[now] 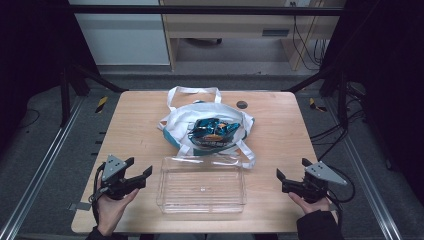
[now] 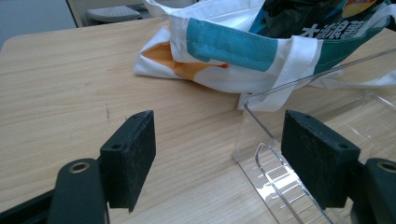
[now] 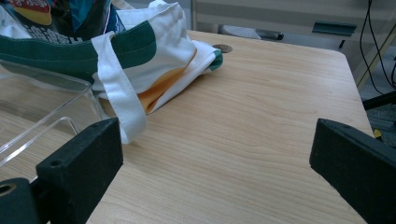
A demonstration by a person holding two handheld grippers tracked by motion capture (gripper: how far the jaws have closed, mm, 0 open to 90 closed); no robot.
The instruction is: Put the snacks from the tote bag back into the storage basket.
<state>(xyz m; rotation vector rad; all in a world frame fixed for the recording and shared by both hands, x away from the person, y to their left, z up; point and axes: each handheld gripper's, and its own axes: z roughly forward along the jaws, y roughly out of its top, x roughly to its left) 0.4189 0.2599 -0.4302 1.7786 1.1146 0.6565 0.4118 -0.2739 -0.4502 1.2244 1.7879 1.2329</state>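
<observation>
A white cloth tote bag (image 1: 181,122) with teal trim lies mid-table, its mouth open around a dark snack bag (image 1: 212,131). A clear plastic bin (image 1: 201,186) sits empty in front of it. My left gripper (image 1: 139,169) rests open at the bin's left end; in the left gripper view the bin's corner (image 2: 261,100) and the tote (image 2: 224,44) lie just ahead of my left gripper (image 2: 219,144). My right gripper (image 1: 291,176) stands open to the right of the bin; in the right gripper view my right gripper (image 3: 215,154) spreads wide over bare wood, with the tote (image 3: 154,51) ahead on the left.
The wooden table (image 1: 135,125) has a small round dark grommet (image 1: 242,104) behind the tote. Tote handles (image 1: 192,91) trail toward the far edge, and a strap (image 3: 119,79) drapes toward the bin. Black frame rails and cables flank the table.
</observation>
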